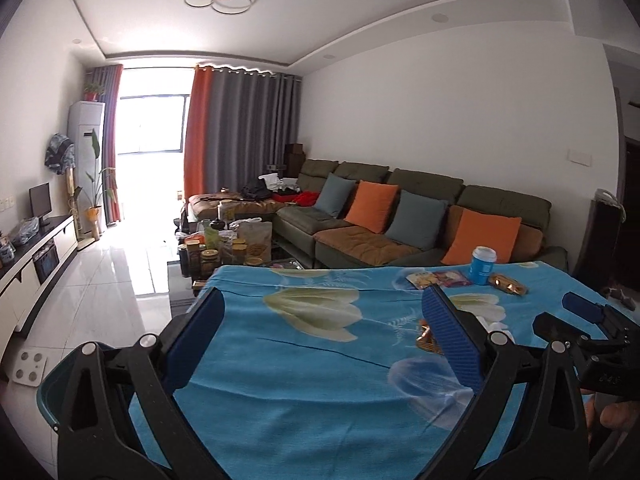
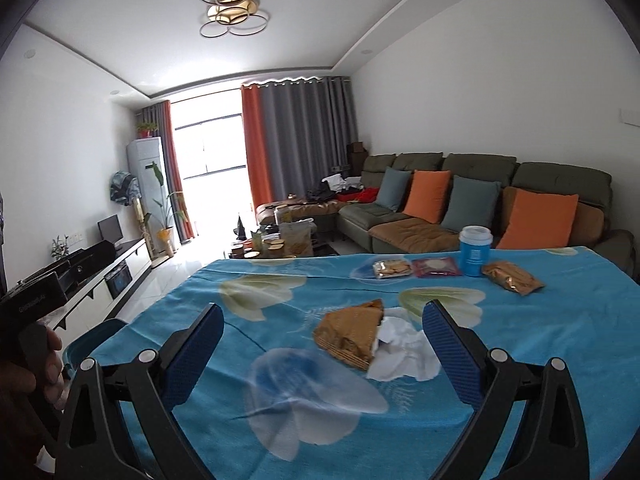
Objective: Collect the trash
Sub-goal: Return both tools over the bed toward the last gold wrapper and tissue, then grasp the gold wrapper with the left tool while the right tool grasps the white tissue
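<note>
Counter (image 2: 560, 360) under a blue floral cloth (image 2: 280, 280). Near side: gold wrapper (image 2: 348, 334) touching crumpled white tissue (image 2: 402, 354). Far edge, in a row: cracker packet (image 2: 392, 269), pink packet (image 2: 436, 267), upright blue cup (image 2: 475, 251), gold packet (image 2: 512, 277).

Brown foil snack wrapper (image 2: 350, 334): crumpled, lying flat on the bench near centre, touching a crumpled white tissue (image 2: 404, 354) on its right.

Far right row, left to right:
- clear biscuit packet (image 2: 392, 269), flat
- pink-edged packet (image 2: 437, 267), flat
- blue cup with white lid (image 2: 475, 252), upright
- brown foil wrapper (image 2: 512, 278), crumpled
</note>
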`<state>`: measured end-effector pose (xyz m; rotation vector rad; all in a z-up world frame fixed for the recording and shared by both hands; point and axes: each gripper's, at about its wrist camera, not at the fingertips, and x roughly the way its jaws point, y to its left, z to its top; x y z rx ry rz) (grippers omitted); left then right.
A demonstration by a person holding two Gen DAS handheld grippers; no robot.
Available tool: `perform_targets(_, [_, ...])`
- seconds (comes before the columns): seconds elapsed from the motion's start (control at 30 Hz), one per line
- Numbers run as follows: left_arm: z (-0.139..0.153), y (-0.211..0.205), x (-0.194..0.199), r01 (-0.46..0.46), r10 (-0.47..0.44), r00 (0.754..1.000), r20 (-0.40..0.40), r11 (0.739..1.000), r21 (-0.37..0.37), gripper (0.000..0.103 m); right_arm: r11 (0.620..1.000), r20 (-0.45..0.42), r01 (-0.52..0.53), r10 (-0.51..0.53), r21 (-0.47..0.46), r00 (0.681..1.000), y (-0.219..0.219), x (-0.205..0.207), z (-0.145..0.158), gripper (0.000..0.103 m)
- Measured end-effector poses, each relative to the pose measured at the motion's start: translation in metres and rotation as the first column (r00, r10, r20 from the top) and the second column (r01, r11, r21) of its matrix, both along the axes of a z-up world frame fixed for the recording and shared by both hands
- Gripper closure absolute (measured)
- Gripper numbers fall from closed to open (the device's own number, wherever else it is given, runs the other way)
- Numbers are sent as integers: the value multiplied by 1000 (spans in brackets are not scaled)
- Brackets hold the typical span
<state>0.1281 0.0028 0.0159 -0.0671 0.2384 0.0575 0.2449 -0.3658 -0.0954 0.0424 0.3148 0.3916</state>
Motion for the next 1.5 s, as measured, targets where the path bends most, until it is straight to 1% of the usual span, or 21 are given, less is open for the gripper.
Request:
perform_targets(0.07, [-4, -15, 4, 40, -40, 999, -5, 999, -2, 6, 999, 0, 33, -33, 11, 999, -11, -1, -2, 7])
perform_targets(0.17, [-10, -35, 11, 91, -91, 996, -21, 996, 16, 6, 997, -5, 74, -74, 16, 997, -25, -3, -5, 7])
perform_targets(0.3, [-16, -45, 23, 142, -141, 989, -41, 990, 24, 6, 994, -23, 108, -107, 14, 994, -37, 1, -11, 7])
perform_targets(0.47, [-28, -54, 48, 185, -183, 980, -83, 982, 25, 6, 993, -51, 117, -116, 3, 992, -45, 12, -15, 7])
perform_targets(0.57, [-37, -63, 67, 214, -210, 971, -112, 977, 20, 6, 993, -74, 113, -114, -15, 991, -43, 26, -18, 7])
perform_targets(0.8, [-46, -65, 109, 239, -239, 959, -150, 971, -22, 6, 993, -181, 111, -117, -46, 976, -38, 70, -31, 8])
perform_targets(0.97, [-55, -70, 141, 253, -253, 947, -199, 967, -23, 6, 993, -267, 101, -114, -64, 957, -34, 98, -41, 11])
perform_targets(1.1, [-61, -73, 162, 268, -268, 935, -232, 963, -32, 6, 995, -343, 64, -85, -72, 935, -27, 116, -49, 13])
perform_targets(1.2, [-66, -75, 174, 279, -279, 928, -246, 960, -35, 6, 996, -392, 37, -68, -87, 918, -22, 128, -54, 19])
perform_targets(1.33, [-71, -77, 183, 285, -285, 921, -266, 958, -41, 6, 996, -481, 8, -53, -94, 875, -19, 141, -66, 29])
perform_targets(1.37, [-72, -77, 185, 285, -286, 919, -271, 958, -44, 6, 995, -489, 5, -52, -96, 871, -19, 141, -67, 32])
perform_targets(1.43, [-77, -78, 190, 290, -292, 912, -287, 956, -49, 6, 995, -505, -7, -44, -100, 862, -17, 143, -69, 42])
perform_targets(1.5, [-80, -80, 195, 297, -298, 905, -304, 953, -50, 6, 993, -509, -6, -54, -114, 859, -15, 143, -71, 47])
